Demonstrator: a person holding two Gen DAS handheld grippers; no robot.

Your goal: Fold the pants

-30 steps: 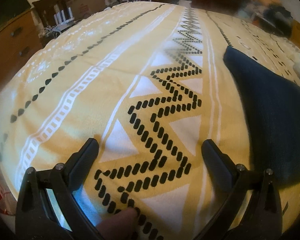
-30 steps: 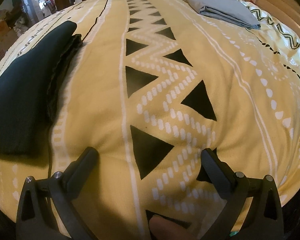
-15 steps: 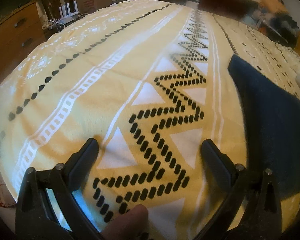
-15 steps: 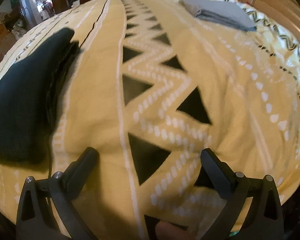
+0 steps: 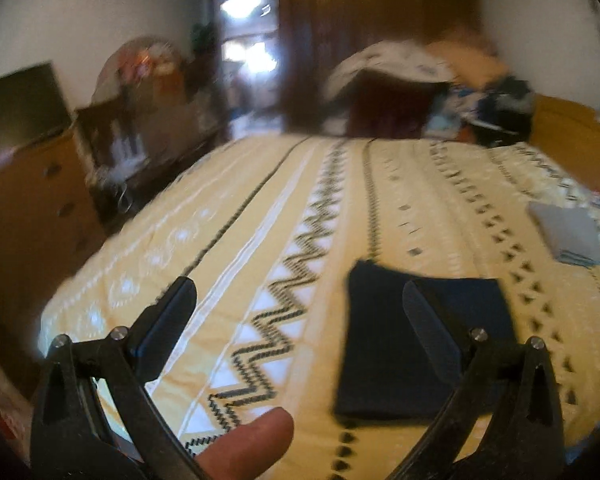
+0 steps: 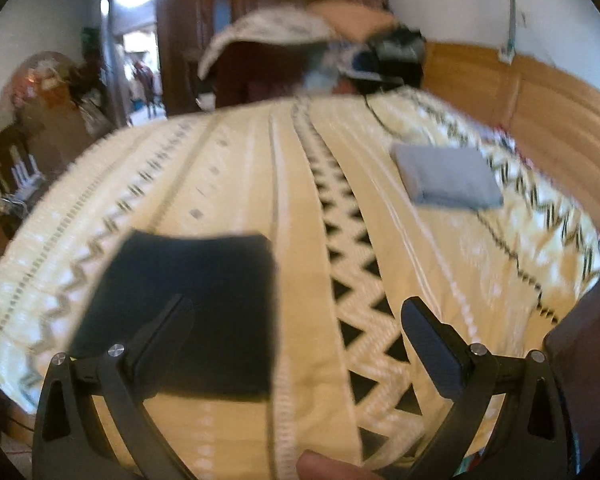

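At the far left of the left wrist view stands a wooden dresser (image 5: 28, 208) with round knobs, a dark flat screen (image 5: 20, 108) on top of it. The bed is covered by a soft yellow blanket (image 5: 236, 264) printed with white stripes, black zigzags and small dark diamonds. The left gripper (image 5: 300, 308) is held above the blanket with its two black, flat-padded fingers spread wide and nothing between them; a bare fingertip (image 5: 248, 444) shows at the bottom edge. To the right of the zigzag band lie the pants (image 5: 384, 344), dark navy, folded into a flat, roughly rectangular stack with straight edges, resting on the blanket partly behind the right-hand finger. Farther right, well apart from them, sits a grey folded cloth (image 5: 564, 236), also a neat rectangle.

In the right wrist view the pants (image 6: 204, 280) lie at the left, behind the left-hand finger, flat and matte. The right gripper (image 6: 298, 320) hangs over a band of black triangles on the blanket (image 6: 440, 248), its fingers likewise wide apart and empty. The grey folded cloth (image 6: 444, 176) lies beyond, near the smooth wooden headboard (image 6: 540, 100). Both views are motion-blurred.
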